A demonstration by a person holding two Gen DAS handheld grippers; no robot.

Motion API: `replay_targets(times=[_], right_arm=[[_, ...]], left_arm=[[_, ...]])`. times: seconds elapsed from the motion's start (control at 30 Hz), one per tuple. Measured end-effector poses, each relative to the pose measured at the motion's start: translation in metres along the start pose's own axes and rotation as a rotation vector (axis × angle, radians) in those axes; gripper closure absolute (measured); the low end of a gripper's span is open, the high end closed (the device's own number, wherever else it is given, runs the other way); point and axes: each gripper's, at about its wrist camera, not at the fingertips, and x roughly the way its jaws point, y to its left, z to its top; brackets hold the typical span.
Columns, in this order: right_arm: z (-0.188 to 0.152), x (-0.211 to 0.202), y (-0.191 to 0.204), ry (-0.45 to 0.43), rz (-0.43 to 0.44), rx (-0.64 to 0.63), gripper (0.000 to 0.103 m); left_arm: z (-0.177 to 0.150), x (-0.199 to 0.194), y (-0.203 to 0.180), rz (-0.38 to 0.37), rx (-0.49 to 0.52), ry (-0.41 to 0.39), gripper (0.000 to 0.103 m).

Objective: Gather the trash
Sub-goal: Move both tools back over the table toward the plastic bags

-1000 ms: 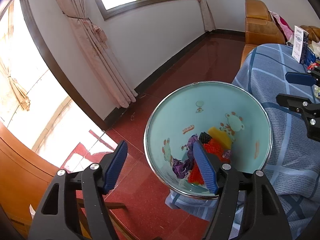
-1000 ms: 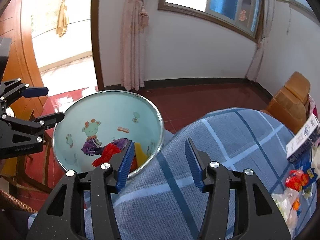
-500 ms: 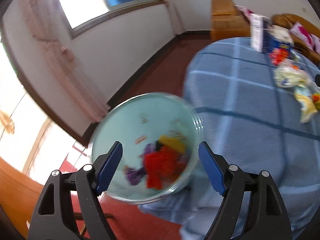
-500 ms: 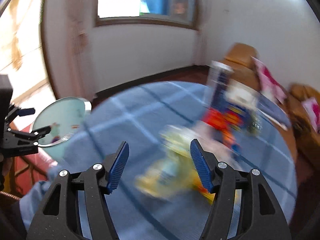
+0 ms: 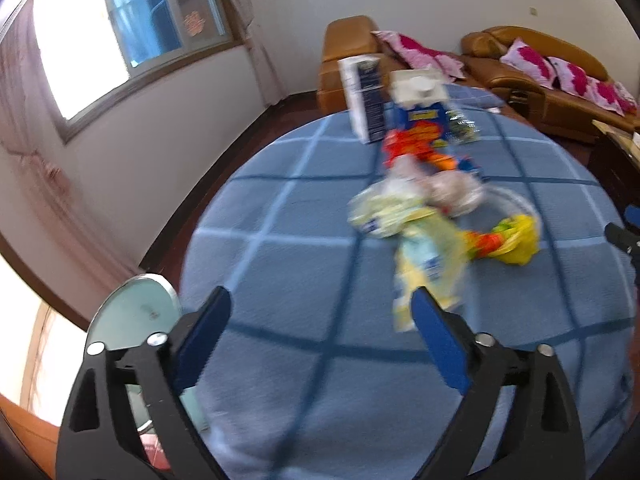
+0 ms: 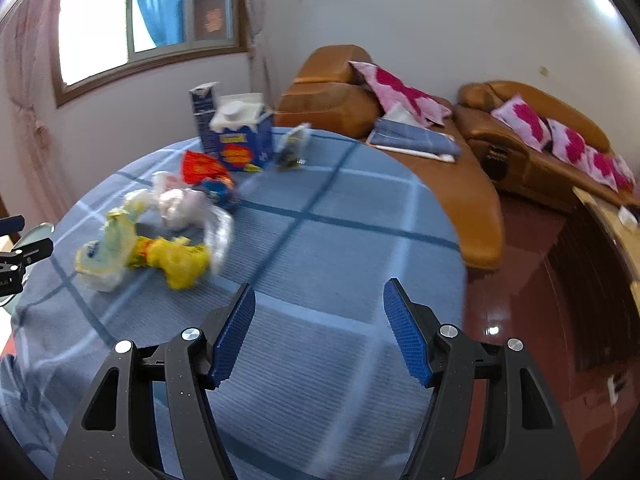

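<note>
1. Left gripper [image 5: 320,336]: jaws spread wide, having just been opening. Nothing lies between the blue pads [image 5: 438,346]; they touch nothing and hang above the blue checked tablecloth [image 5: 280,240].
2. Right gripper [image 6: 318,330]: jaws moderately wide, having just been opening. The gap is empty; only tablecloth shows beyond it.
3. Trash, relative to left gripper: a pale yellow wrapper [image 5: 430,268] lies just ahead of the right-hand pad, its near end beside the pad tip in the picture. A yellow-and-orange wrapper [image 5: 506,240] lies ahead and to the right. A clear crumpled bag [image 5: 452,192] lies further ahead.
4. Further ahead again: a red-orange packet [image 5: 416,142], a blue carton [image 5: 420,100] with a white top, and a tall white-and-blue box [image 5: 364,98], standing close together at the far side of the table.
5. Trash, relative to right gripper: the whole cluster lies ahead and to the left, apart from the pads. The yellow-and-orange wrapper is nearest; the blue carton is farthest.
6. Bin [image 5: 134,320]: pale green inside with a metal rim, it stands off the table edge, just left of the left gripper's left-hand pad.
7. Motion blur softens the trash; print is unreadable.
</note>
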Motion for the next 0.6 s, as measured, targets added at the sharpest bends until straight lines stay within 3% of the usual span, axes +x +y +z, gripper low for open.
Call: replay_targets(times=[0.13, 0.23, 0.47, 0.6], right_arm=[[-0.008, -0.003, -0.013, -0.009, -0.005, 0.028, 0.037], [-0.010, -0.005, -0.015, -0.018, 0.009, 0.034, 0.036], [-0.012, -0.006, -0.007, -0.033, 0.039, 0.042, 0.036], [-0.013, -0.006, 0.002, -0.034, 0.044, 0.024, 0.036]], left_arm=[[-0.002, 0.019, -0.031, 0.007, 0.069, 0.031, 0.010], [-0.007, 0.033, -0.028, 0.055, 0.091, 0.060, 0.010], [-0.005, 0.049, 0.068, 0.310, 0.012, 0.079, 0.009], [-0.003, 0.040, 0.101, 0.286, -0.111, 0.082, 0.009]])
